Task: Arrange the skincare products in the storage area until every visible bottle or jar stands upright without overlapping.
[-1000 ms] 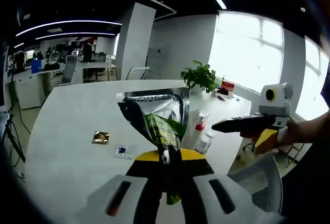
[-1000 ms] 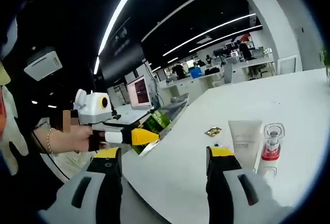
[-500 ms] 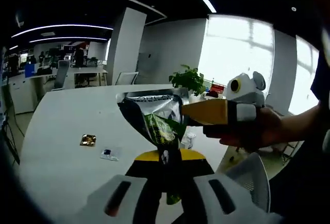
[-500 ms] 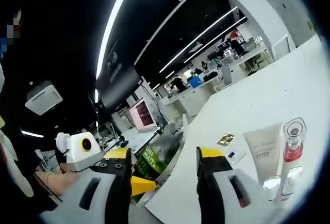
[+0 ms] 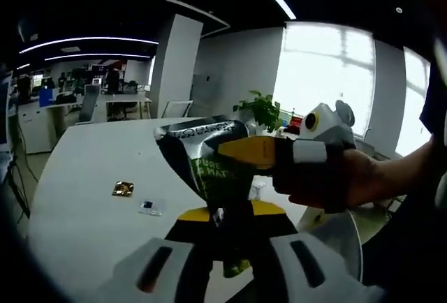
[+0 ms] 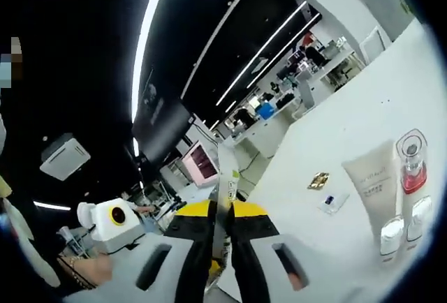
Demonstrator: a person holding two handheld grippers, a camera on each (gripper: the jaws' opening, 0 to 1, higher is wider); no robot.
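Note:
A silver, black and green pouch (image 5: pixel 202 160) hangs in the air above the white table (image 5: pixel 84 226). My left gripper (image 5: pixel 227 223) is shut on its lower end. My right gripper (image 5: pixel 241 151), with yellow tips, reaches in from the right and is shut on the pouch's upper part. In the right gripper view that gripper (image 6: pixel 220 212) pinches the pouch (image 6: pixel 225 177) edge-on. On the table stand a white tube (image 6: pixel 371 186), a red-capped bottle (image 6: pixel 411 165) and two small clear jars (image 6: pixel 391 237), all upright and close together.
A gold sachet (image 5: pixel 123 189) and a small blue-printed packet (image 5: pixel 149 207) lie flat on the table; they appear too in the right gripper view as the sachet (image 6: pixel 318 180) and packet (image 6: pixel 331 202). A potted plant (image 5: pixel 264 109) stands at the far edge. A person's hand (image 5: pixel 328 184) holds the right gripper.
My right gripper, open a second ago, has swung over to the pouch and shut on it. The left gripper still holds the pouch, raised slightly.

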